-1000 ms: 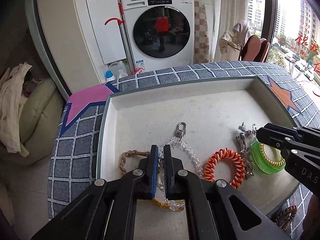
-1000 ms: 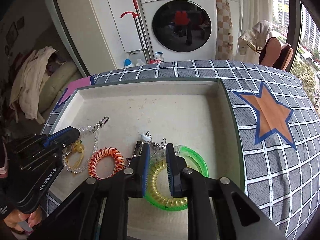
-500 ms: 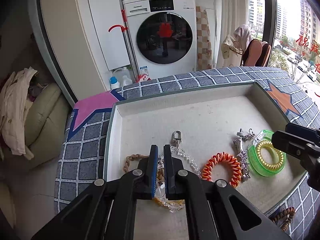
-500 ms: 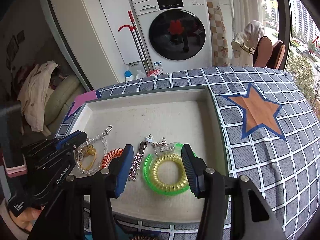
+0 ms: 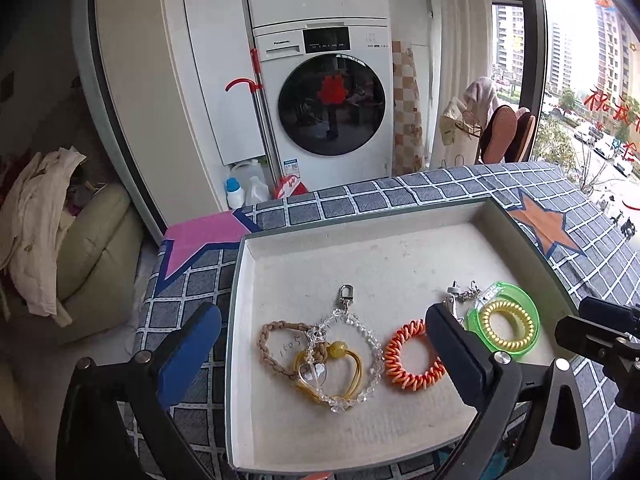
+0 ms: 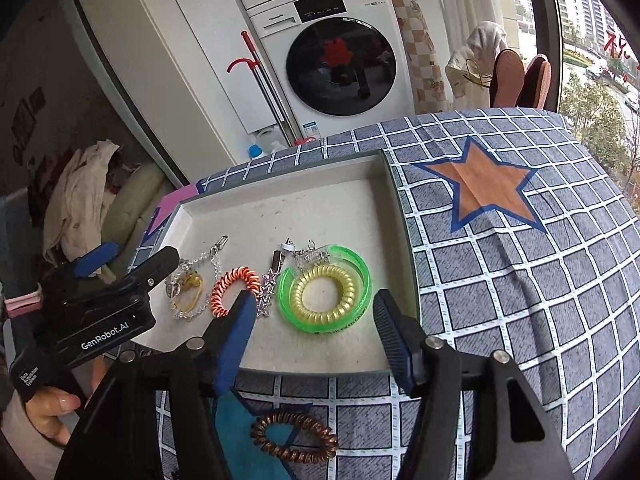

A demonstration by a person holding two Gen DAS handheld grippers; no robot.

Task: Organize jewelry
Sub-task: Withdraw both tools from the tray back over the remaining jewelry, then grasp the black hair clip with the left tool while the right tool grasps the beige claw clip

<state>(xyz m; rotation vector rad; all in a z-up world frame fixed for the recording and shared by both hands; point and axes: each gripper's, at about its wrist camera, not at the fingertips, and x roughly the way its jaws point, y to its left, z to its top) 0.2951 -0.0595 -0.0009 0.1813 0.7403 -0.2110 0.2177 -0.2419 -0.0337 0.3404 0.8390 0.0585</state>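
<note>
1. A white front-loading washing machine [image 5: 334, 104] stands against the far wall, a second white unit stacked on top of it.
2. Left of the washing machine, a red-handled mop [image 5: 256, 120] leans on a white cabinet [image 5: 212, 80].
3. Further left sits a cream sofa [image 5: 92, 248] with pale clothes [image 5: 36, 224] heaped on it.
4. Right of the washing machine, a tall window [image 5: 588, 60] lets in daylight.

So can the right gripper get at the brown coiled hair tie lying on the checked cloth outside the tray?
Probably yes: the brown coiled hair tie lies uncovered just below the open right gripper, nothing between them.
</note>
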